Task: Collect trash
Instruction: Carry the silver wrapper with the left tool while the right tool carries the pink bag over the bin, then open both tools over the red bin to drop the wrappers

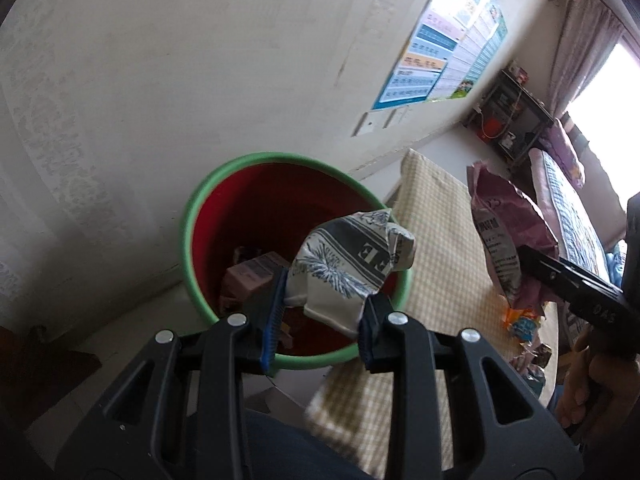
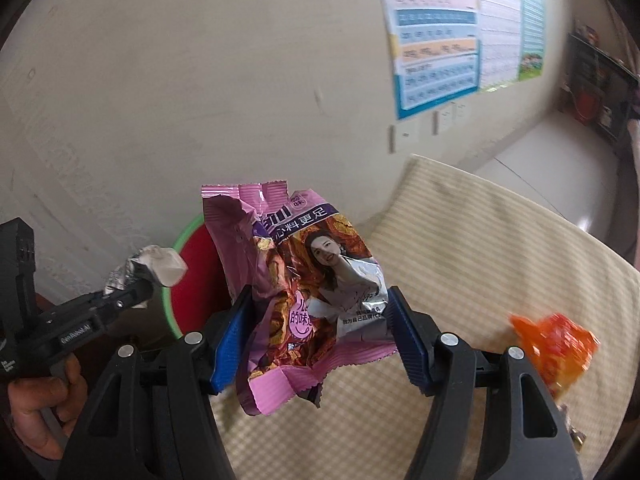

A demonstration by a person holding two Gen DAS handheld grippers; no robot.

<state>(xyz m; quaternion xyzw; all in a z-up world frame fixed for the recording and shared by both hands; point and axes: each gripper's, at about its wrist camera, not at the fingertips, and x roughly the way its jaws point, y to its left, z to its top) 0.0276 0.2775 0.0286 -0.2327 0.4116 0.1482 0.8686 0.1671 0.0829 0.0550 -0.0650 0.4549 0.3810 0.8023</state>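
Note:
My left gripper [image 1: 324, 312] is shut on a crumpled silver-and-grey wrapper [image 1: 348, 264] and holds it over the red bin with a green rim [image 1: 192, 216]; several pieces of trash, one a pink box [image 1: 248, 280], lie inside the bin. My right gripper [image 2: 316, 332] is shut on a pink snack bag [image 2: 304, 280] with a woman's picture, held above the checked table to the right of the bin [image 2: 188, 276]. The pink bag also shows in the left wrist view [image 1: 508, 240], and the silver wrapper in the right wrist view [image 2: 152, 268].
A beige checked cloth covers the table [image 2: 480, 240]. An orange wrapper [image 2: 556, 344] lies on it at the right, with more small wrappers [image 1: 528, 356] near the table's edge. A wall with posters [image 2: 440, 40] is behind the bin. A dark shelf [image 1: 508, 120] stands far back.

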